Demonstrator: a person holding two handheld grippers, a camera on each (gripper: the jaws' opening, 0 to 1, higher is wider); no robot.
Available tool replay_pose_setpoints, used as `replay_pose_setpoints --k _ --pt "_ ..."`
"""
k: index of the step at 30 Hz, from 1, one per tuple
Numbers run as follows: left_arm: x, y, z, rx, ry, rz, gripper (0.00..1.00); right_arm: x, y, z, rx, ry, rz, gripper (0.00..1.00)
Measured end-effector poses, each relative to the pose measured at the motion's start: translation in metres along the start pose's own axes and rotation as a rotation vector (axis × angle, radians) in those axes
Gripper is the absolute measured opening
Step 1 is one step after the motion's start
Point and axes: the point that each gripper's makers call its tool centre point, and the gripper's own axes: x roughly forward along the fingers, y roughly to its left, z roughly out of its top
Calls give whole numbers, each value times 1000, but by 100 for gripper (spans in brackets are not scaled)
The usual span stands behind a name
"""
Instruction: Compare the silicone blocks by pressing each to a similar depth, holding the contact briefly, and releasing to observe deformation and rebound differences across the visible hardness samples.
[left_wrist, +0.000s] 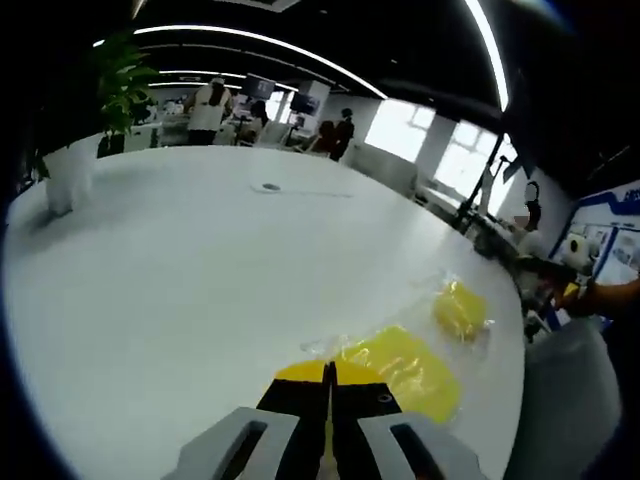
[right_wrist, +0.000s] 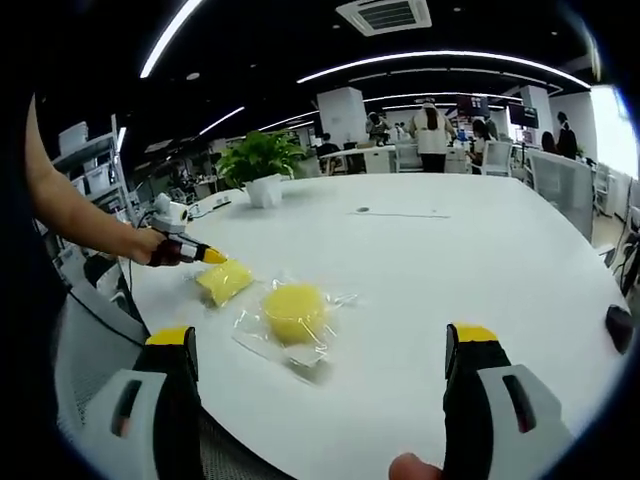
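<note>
Two yellow silicone blocks lie in clear plastic wrap on the white table (left_wrist: 180, 290). The flat squarish block (left_wrist: 405, 365) (right_wrist: 224, 281) is nearest my left gripper (left_wrist: 328, 375), whose yellow-tipped jaws are shut together at the block's near edge. In the right gripper view a hand holds the left gripper (right_wrist: 207, 256) with its tip on that flat block. The round, domed block (left_wrist: 460, 310) (right_wrist: 293, 311) sits just beyond the flat one. My right gripper (right_wrist: 322, 345) is open wide in front of the round block, apart from it, with nothing between its jaws.
A potted plant in a white pot (left_wrist: 70, 175) (right_wrist: 262, 186) stands at the table's far side. A small dark disc (left_wrist: 268, 187) (right_wrist: 362, 210) lies mid-table. A black object (right_wrist: 618, 326) sits at the right edge. Grey chairs (left_wrist: 570, 400) and people stand around the table.
</note>
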Motion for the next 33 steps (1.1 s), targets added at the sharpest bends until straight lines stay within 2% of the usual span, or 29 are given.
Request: replay_pose_setpoints --k 2,7,16,17,18,19,20,21,23,24,25,26,28,29,31,33 --pt "1 -1 -2 41 17 11 0 -1 -1 1 10 -9 -4 97" --pt "1 -9 -1 41 22 28 0 -3 -1 1 14 -18 -7 97" --pt "-3 -7 -3 32 44 89 1 -9 -3 5 23 -43 -11 97" --pt "-4 -5 -3 12 44 100 2 -10 -4 5 26 -47 -11 97" --pt "-5 -2 -2 -92 33 129 4 -10 -4 5 26 -47 -12 97" --pt "-7 5 0 -126 32 160 10 -10 -3 5 23 -46 -10 97" --pt "-8 10 3 -112 29 189 23 -10 -3 5 22 -45 -8 97" --pt "-10 13 7 -56 20 198 33 -10 -2 5 22 -44 -5 97" --pt "-22 26 8 -65 32 271 51 -10 -1 3 18 -42 0 97" --pt "-26 27 12 -62 12 262 55 -9 -1 2 23 -38 2 97" --pt "-31 24 20 -82 -40 245 59 -9 -1 2 27 -33 6 97" --pt "-37 23 23 -119 -59 246 67 -9 -1 3 25 -32 8 97" --pt "-49 17 41 -67 -144 225 81 -8 -2 7 12 -33 12 97" --pt "-54 12 47 -70 -181 208 88 -8 -3 8 11 -33 13 97" --pt "-71 -1 54 -5 -217 196 93 -6 -5 11 5 -35 19 97" --pt "-81 -8 53 -1 -225 189 97 -5 -5 14 -4 -36 24 97"
